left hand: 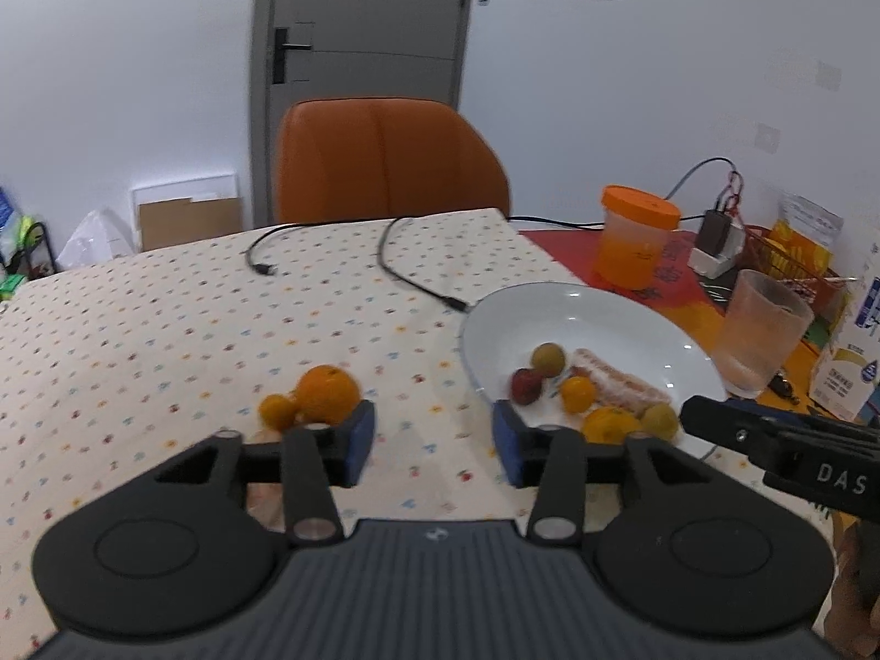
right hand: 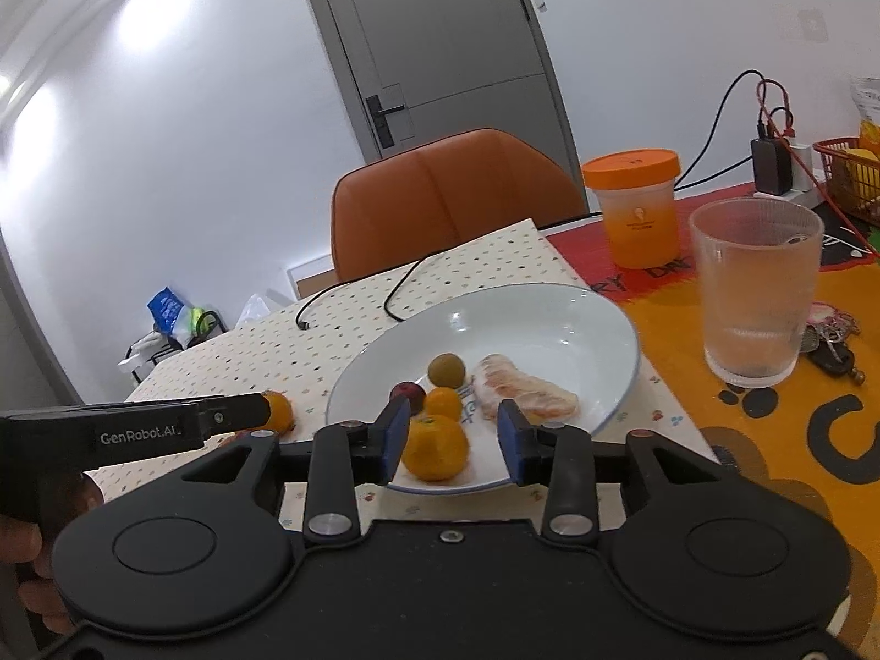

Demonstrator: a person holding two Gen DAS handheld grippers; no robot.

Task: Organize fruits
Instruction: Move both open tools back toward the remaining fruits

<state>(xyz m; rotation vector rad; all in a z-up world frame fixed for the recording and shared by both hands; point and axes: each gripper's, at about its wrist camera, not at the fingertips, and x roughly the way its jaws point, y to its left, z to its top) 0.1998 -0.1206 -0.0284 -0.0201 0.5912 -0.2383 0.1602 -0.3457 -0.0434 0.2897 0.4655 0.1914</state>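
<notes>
On the worktop (left hand: 137,330), under a dotted cloth, a white plate (right hand: 550,319) already carries most of the fruit, while a large orange (left hand: 328,393) and a small one (left hand: 276,411) lie outside it, just left of the left gripper (left hand: 433,440), whose jaws stand apart and empty. The right gripper (right hand: 454,440) has its jaws parted around a plated orange (right hand: 436,446), seemingly not pressing it. Round fruit could roll off if nudged. A tall glass (right hand: 756,291) near the plate risks being tipped, and two cables (left hand: 418,280) trail close by.

White walls (left hand: 137,82), grey door (left hand: 363,16), orange chair (left hand: 385,159), dotted tablecloth (left hand: 165,319)
</notes>
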